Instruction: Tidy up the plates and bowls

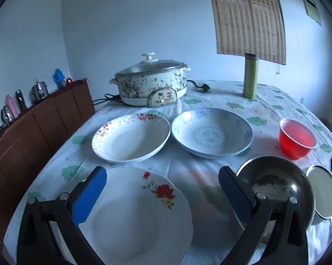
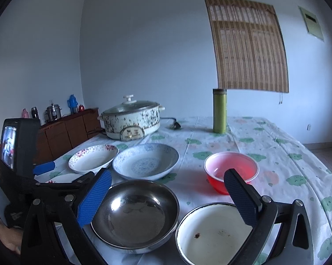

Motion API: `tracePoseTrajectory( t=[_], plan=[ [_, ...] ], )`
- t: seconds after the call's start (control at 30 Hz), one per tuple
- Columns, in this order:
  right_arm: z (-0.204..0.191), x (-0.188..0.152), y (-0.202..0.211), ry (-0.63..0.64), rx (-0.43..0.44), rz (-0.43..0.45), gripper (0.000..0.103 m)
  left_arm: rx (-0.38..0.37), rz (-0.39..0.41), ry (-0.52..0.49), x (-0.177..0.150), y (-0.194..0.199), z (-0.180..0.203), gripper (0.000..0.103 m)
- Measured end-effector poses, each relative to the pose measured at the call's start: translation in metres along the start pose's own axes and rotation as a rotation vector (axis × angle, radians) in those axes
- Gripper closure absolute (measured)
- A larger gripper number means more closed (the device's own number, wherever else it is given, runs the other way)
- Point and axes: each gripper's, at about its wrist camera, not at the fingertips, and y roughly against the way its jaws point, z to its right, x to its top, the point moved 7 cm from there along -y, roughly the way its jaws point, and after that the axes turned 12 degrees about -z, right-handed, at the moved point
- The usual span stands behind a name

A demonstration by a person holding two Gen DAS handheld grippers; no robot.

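Currently both grippers hang wide open, empty: left gripper (image 1: 161, 190) over the flower-print plate (image 1: 141, 216), right gripper (image 2: 168, 187) above the steel bowl (image 2: 135, 216) and white enamel bowl (image 2: 212, 234). All dishes on the bench (image 2: 276, 145) are empty: floral-rim bowl (image 1: 130, 138), blue-patterned bowl (image 1: 212, 132), red plastic bowl (image 2: 231, 170). Lidded electric pot (image 1: 152, 86) sits behind.

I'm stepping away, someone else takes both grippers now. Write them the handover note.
Left gripper: open, empty, over the red-flower plate.
Right gripper: open, empty, above the steel bowl and white enamel bowl.
Further back: pink-rimmed plate, blue-patterned plate, red bowl. All lie apart on the tablecloth.
Done: nothing stacked.
Left: stack plates, nest bowls.
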Motion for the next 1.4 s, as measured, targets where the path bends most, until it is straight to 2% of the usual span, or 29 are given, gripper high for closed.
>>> tracePoseTrajectory(
  t=[0.1,0.13,0.17,0.23,0.3,0.33,0.4,0.43,0.53,0.6,0.67,0.7,0.73,0.77,0.8,0.83,0.93,1.17,1.3,1.4],
  plan=[
    [-0.003,0.002,-0.007,0.039,0.016,-0.063,0.008,0.010,-0.019,-0.046,0.004,0.001,-0.002,0.000],
    [-0.005,0.002,-0.009,0.058,0.013,-0.081,0.020,0.029,-0.020,-0.073,0.008,0.002,-0.003,0.000],
    [-0.007,0.003,-0.012,0.088,0.011,-0.111,0.037,0.043,-0.024,-0.091,0.013,0.002,-0.005,0.000],
    [-0.010,0.006,-0.021,0.129,0.032,-0.175,0.051,0.039,-0.049,-0.115,0.026,0.000,-0.007,0.002],
    [-0.009,0.011,-0.033,0.125,0.067,-0.245,0.051,-0.014,-0.091,-0.135,0.042,-0.007,-0.006,0.004],
    [-0.006,0.015,-0.043,0.105,0.088,-0.287,0.051,-0.031,-0.109,-0.142,0.048,-0.011,-0.004,0.010],
    [-0.001,0.022,-0.056,0.088,0.090,-0.336,0.054,-0.054,-0.150,-0.151,0.060,-0.022,-0.001,0.014],
    [0.004,0.025,-0.064,0.076,0.083,-0.360,0.058,-0.073,-0.178,-0.155,0.067,-0.029,0.001,0.014],
    [0.016,0.036,-0.090,0.009,0.121,-0.447,0.058,-0.158,-0.269,-0.156,0.085,-0.053,0.009,0.015],
    [0.024,0.042,-0.109,-0.054,0.150,-0.512,0.058,-0.187,-0.298,-0.148,0.098,-0.065,0.011,0.017],
    [0.030,0.046,-0.127,-0.116,0.180,-0.567,0.058,-0.182,-0.310,-0.166,0.111,-0.078,0.016,0.020],
    [0.031,0.046,-0.136,-0.144,0.199,-0.596,0.058,-0.170,-0.319,-0.175,0.116,-0.086,0.017,0.027],
    [0.033,0.047,-0.144,-0.180,0.221,-0.619,0.064,-0.165,-0.334,-0.181,0.120,-0.093,0.019,0.040],
    [0.035,0.046,-0.153,-0.217,0.241,-0.642,0.068,-0.170,-0.361,-0.183,0.121,-0.102,0.019,0.048],
    [0.037,0.044,-0.163,-0.250,0.258,-0.677,0.068,-0.181,-0.396,-0.180,0.123,-0.112,0.021,0.060],
    [0.037,0.042,-0.172,-0.273,0.267,-0.703,0.068,-0.196,-0.441,-0.169,0.124,-0.126,0.022,0.061],
    [0.042,0.034,-0.197,-0.312,0.249,-0.771,0.068,-0.196,-0.490,-0.175,0.126,-0.147,0.025,0.062],
    [0.048,0.031,-0.222,-0.341,0.255,-0.810,0.068,-0.219,-0.522,-0.166,0.136,-0.172,0.030,0.062],
    [0.043,0.026,-0.227,-0.338,0.261,-0.823,0.068,-0.253,-0.567,-0.157,0.130,-0.185,0.035,0.075],
    [0.042,0.024,-0.232,-0.339,0.266,-0.831,0.068,-0.246,-0.576,-0.165,0.128,-0.190,0.037,0.076]
  ],
)
